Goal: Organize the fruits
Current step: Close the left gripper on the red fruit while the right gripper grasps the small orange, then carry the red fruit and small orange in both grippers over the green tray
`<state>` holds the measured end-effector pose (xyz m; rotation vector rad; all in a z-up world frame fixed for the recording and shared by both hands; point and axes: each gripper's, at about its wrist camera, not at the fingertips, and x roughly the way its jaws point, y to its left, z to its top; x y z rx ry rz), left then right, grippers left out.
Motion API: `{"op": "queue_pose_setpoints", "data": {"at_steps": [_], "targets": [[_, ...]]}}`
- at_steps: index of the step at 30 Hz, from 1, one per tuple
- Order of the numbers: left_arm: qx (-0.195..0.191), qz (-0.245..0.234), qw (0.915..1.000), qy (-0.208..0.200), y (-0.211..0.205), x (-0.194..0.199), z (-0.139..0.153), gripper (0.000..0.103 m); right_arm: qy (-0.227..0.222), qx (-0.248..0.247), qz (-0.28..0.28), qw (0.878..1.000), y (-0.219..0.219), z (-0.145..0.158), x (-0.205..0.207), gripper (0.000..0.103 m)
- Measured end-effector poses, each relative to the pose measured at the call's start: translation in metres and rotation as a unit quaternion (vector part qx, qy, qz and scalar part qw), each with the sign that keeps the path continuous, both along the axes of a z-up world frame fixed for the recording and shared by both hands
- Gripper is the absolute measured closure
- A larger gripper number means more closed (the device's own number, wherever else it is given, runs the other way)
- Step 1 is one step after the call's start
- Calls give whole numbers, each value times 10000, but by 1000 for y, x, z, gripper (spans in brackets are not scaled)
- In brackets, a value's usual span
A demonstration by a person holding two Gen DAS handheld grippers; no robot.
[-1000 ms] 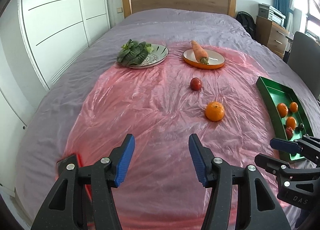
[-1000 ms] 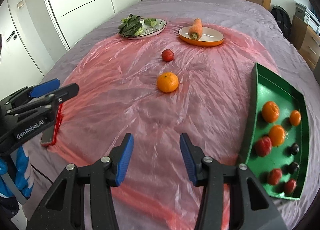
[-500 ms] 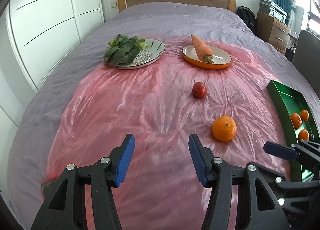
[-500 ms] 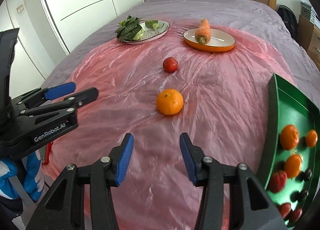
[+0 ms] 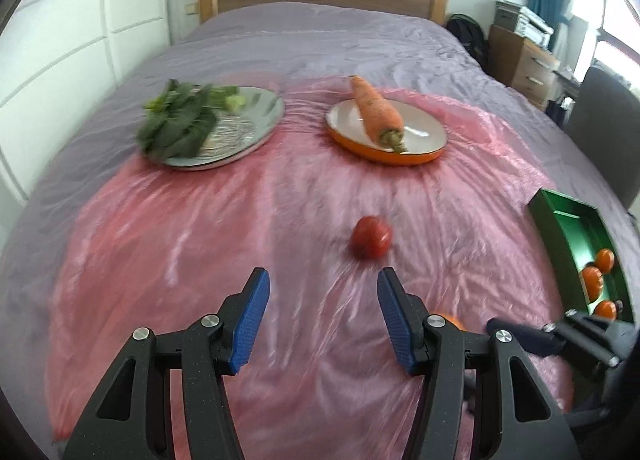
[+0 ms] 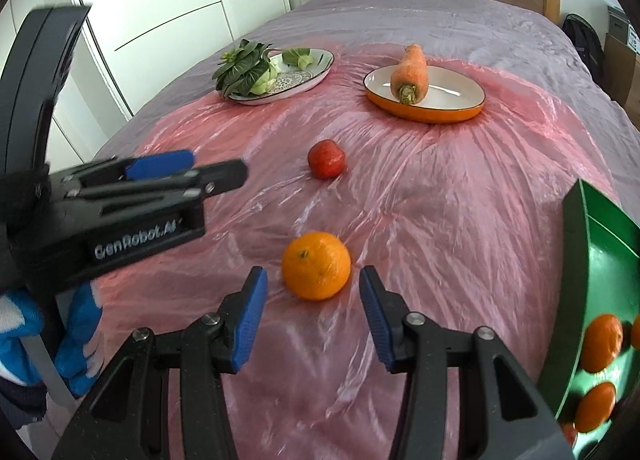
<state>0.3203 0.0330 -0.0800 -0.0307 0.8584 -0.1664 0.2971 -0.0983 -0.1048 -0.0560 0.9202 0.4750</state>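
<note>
Both grippers open over the red plastic sheet; orange between the right gripper's fingers, not gripped.

The right gripper (image 6: 313, 314) is held with jaws spread; the orange (image 6: 316, 265) lies on the red plastic sheet (image 6: 440, 195) just ahead of the blue pads (image 6: 251, 320), a gap seen on each side. The left gripper (image 5: 323, 318) is likewise spread and holds nothing; the red fruit (image 5: 371, 236) lies ahead of it, apart from the orange. The green tray (image 6: 572, 260) is seen at the sheet's right edge, several oranges inside. Open sheet is seen between fruit and tray. At the far edge a carrot (image 6: 410, 72) rests on an orange-rimmed plate (image 6: 460, 109), leafy greens (image 6: 242, 69) on a patterned plate (image 6: 316, 69). "GenRobot.AI" is read on the left gripper's body.
</note>
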Motion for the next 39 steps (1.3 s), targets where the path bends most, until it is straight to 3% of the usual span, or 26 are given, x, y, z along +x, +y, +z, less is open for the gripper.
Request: {"op": "queue_pose_setpoints", "data": {"at_steps": [14, 19, 23, 29, 39], "targets": [[128, -601, 9978, 243, -32, 50, -32, 55, -22, 86, 248, 9997, 8, -24, 17, 34], [112, -654, 9972, 349, -34, 57, -42, 74, -52, 42, 367, 9993, 16, -29, 15, 41], [127, -713, 9969, 299, -36, 57, -44, 77, -59, 101, 372, 9992, 15, -31, 15, 44], [115, -739, 9971, 156, -34, 52, -36, 77, 23, 467, 246, 9986, 4, -29, 16, 46], [186, -767, 9968, -99, -50, 38, -7, 77, -113, 559, 188, 9982, -15, -10, 2, 46]]}}
